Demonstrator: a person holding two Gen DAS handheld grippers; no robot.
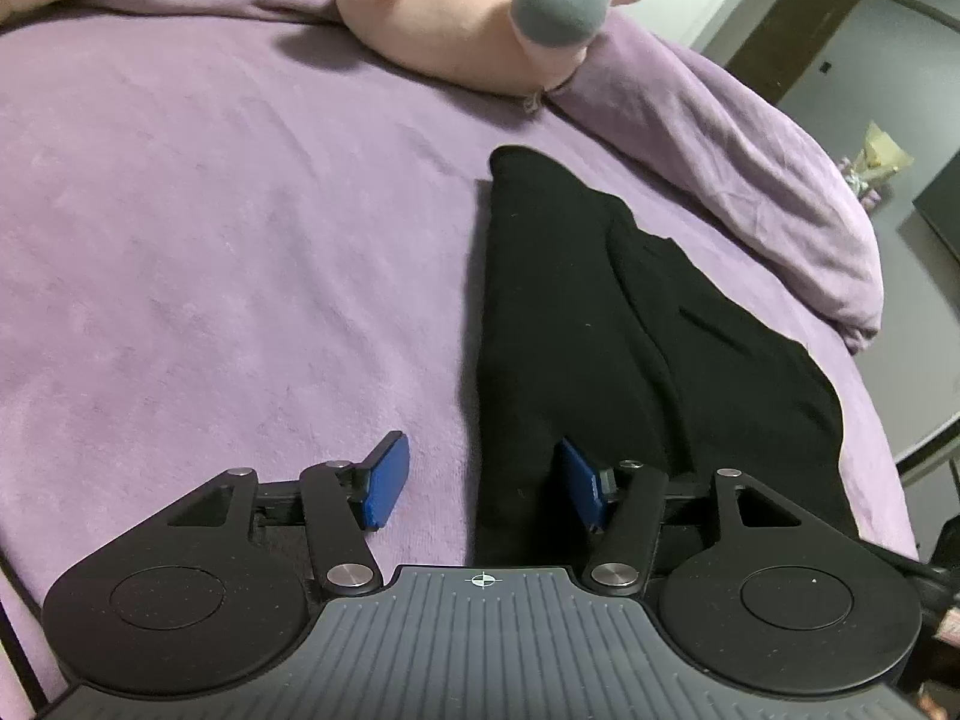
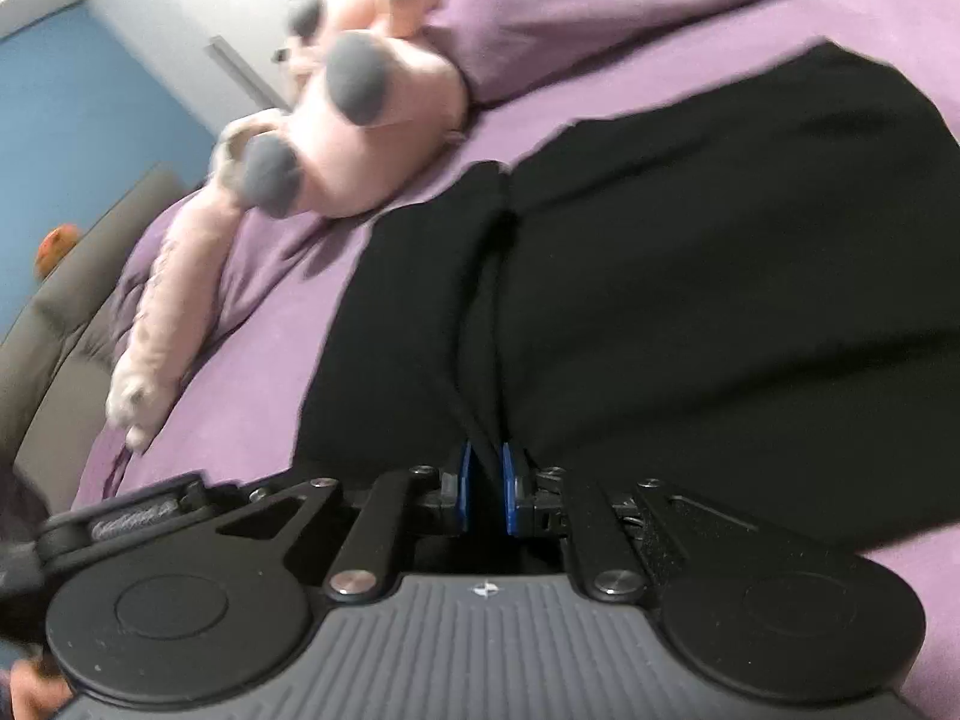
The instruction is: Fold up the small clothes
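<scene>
Black garment (image 2: 690,276) edge between right jaws

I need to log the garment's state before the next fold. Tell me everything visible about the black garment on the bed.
The black garment is plain, dark, soft-looking fabric with no visible print. It lies on the purple bedspread, partly folded lengthwise with overlapping layers and long creases. The right gripper is pinching a bunched fold at its near edge. The left gripper is open and straddles its left edge, one pad over the cloth. The pink plush toy lies beyond it, apart.
</scene>
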